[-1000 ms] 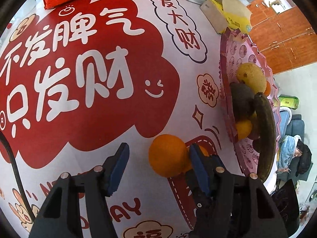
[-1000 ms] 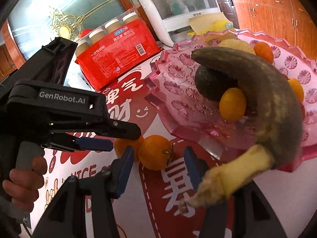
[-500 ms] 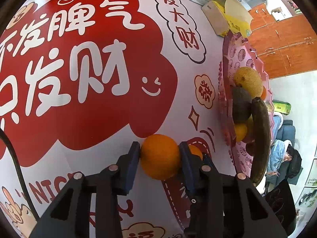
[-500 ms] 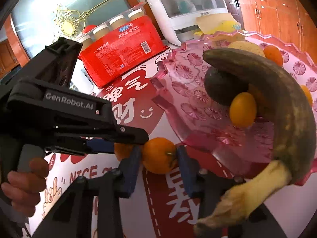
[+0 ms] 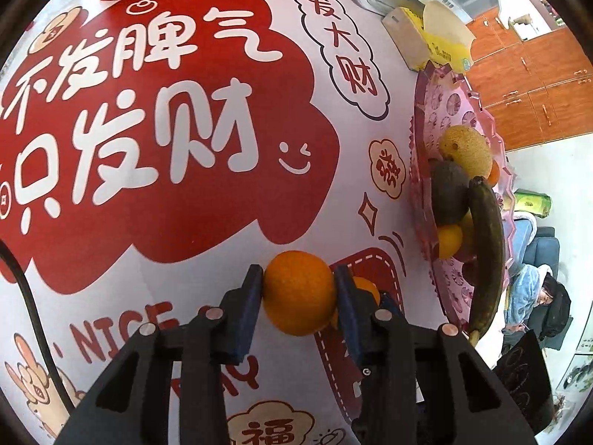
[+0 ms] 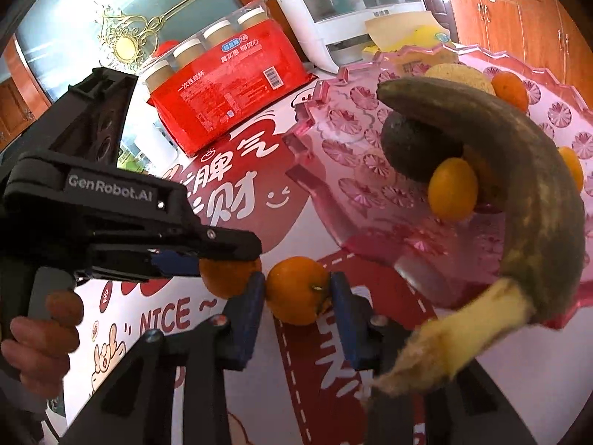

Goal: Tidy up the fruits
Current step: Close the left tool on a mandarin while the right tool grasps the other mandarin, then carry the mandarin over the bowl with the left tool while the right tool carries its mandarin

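While angled down, L gripper & R gripper each pinch an orange.

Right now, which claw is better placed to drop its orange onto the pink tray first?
Right claw: its orange lies just before the pink tray's rim; the left claw's orange sits farther away.

Left gripper: black, blue pads clamped, angled steeply down. Right gripper: same, clamped. Bare hand grips left handle.

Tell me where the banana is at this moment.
The banana lies on the pink fruit tray at the right of the right wrist view, draped over an avocado, its pale stem overhanging the tray's near rim.
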The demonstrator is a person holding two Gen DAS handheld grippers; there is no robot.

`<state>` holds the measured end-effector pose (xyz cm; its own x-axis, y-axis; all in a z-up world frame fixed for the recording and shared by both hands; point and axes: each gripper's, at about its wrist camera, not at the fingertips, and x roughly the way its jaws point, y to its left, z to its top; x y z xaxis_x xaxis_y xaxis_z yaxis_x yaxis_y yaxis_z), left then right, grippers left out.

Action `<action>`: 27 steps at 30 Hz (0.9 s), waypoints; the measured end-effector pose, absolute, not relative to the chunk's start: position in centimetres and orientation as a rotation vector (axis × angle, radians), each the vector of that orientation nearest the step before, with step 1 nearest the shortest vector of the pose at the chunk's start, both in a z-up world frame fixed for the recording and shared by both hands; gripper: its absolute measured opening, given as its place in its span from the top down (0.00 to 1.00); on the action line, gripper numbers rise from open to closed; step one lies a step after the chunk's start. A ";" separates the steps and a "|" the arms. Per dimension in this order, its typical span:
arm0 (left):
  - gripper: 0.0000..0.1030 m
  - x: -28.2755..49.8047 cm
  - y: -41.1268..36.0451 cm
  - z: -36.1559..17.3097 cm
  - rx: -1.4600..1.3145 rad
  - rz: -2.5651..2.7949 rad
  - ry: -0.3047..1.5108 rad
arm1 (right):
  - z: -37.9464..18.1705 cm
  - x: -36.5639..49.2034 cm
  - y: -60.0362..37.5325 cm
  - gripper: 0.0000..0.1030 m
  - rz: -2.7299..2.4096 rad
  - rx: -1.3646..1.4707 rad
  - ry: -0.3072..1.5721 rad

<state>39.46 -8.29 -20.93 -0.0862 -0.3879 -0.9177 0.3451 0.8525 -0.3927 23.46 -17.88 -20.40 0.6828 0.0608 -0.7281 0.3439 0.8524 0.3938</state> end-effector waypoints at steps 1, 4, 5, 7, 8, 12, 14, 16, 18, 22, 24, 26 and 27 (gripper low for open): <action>0.64 39.4 -8.1 -20.7 -0.034 -0.608 1.537 | -20.4 23.3 -17.8 0.65 -0.165 0.540 0.819; 0.64 39.1 -7.6 -19.9 -0.032 -0.599 1.522 | -20.2 22.7 -17.3 0.65 -0.147 0.536 0.831; 0.64 38.9 -7.4 -19.5 -0.032 -0.597 1.515 | -20.2 22.5 -17.1 0.65 -0.142 0.535 0.834; 0.64 38.6 -7.1 -18.9 -0.030 -0.597 1.503 | -20.1 22.1 -16.7 0.65 -0.124 0.533 0.841; 0.64 38.4 -6.9 -18.4 -0.030 -0.593 1.494 | -20.1 21.9 -16.5 0.65 -0.119 0.530 0.842; 0.64 37.6 -6.4 -17.1 -0.028 -0.582 1.473 | -19.5 20.8 -16.0 0.65 -0.086 0.513 0.838; 0.64 36.9 -6.3 -16.4 -0.021 -0.578 1.462 | -19.1 20.3 -15.8 0.65 -0.074 0.510 0.838; 0.64 36.3 -6.3 -15.9 -0.016 -0.574 1.451 | -18.6 19.6 -15.7 0.65 -0.058 0.509 0.837; 0.64 35.7 -6.2 -15.3 -0.013 -0.569 1.439 | -18.0 19.1 -15.5 0.65 -0.037 0.502 0.831; 0.64 34.4 -6.4 -14.1 -0.004 -0.558 1.420 | -16.5 17.7 -15.1 0.65 0.023 0.461 0.811; 0.64 33.8 -6.5 -13.5 -0.007 -0.555 1.412 | -15.7 17.2 -15.1 0.65 0.051 0.444 0.800; 0.64 33.3 -6.7 -12.9 -0.009 -0.550 1.403 | -14.7 16.5 -15.0 0.65 0.077 0.407 0.784; 0.64 33.0 -6.9 -12.6 -0.008 -0.548 1.399 | -14.2 16.1 -15.0 0.65 0.089 0.391 0.776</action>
